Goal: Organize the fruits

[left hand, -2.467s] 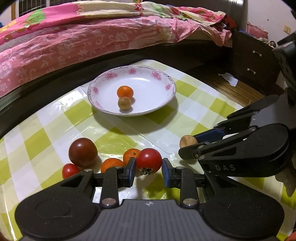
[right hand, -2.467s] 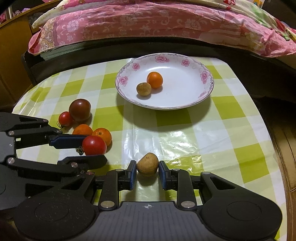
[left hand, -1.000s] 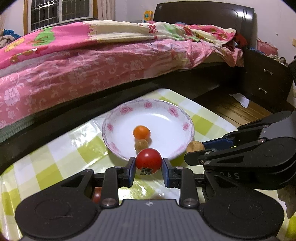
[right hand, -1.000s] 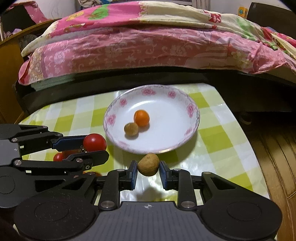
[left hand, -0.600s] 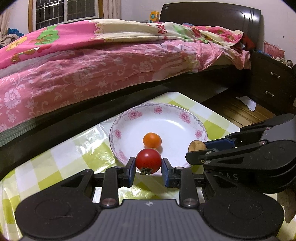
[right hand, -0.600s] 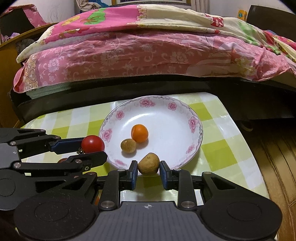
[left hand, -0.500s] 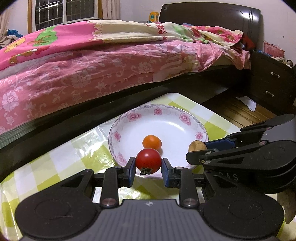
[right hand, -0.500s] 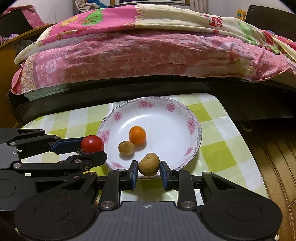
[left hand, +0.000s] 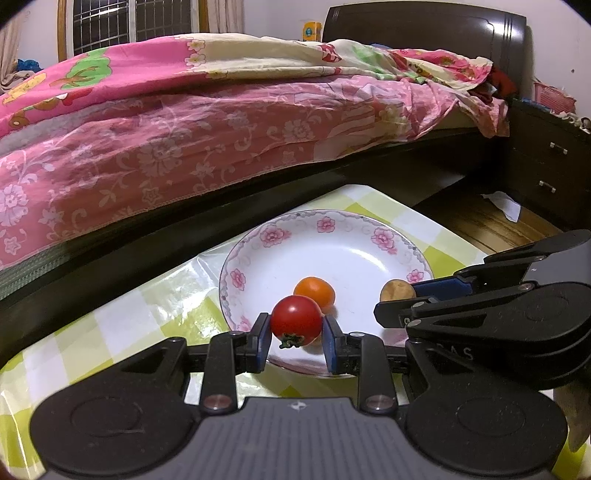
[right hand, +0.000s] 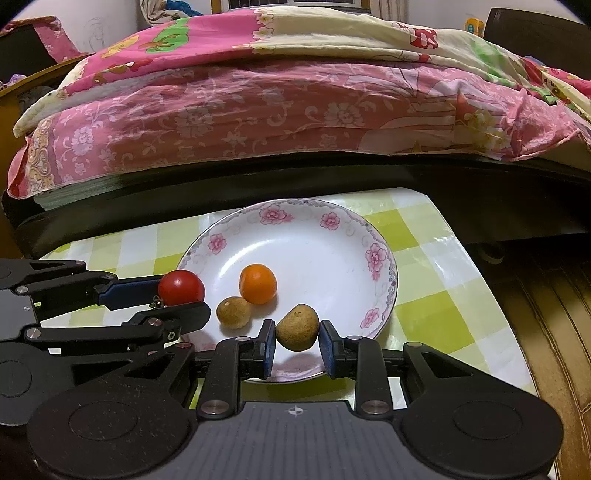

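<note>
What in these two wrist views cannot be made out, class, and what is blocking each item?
- Small brown fruit on the plate: in the left wrist view it is hidden behind the held tomato.
- Plate's near rim: covered by the grippers' fingers in both views.
- Tablecloth nearest the cameras: covered by the gripper bodies, so nothing lying there shows.
- Small yellow item on the headboard: too small to identify.

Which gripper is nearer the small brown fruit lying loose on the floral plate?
Right, narrowly. The right gripper, shut on another brown fruit, sits just right of the small brown fruit; the left gripper, holding the red tomato, is just left of it.
</note>
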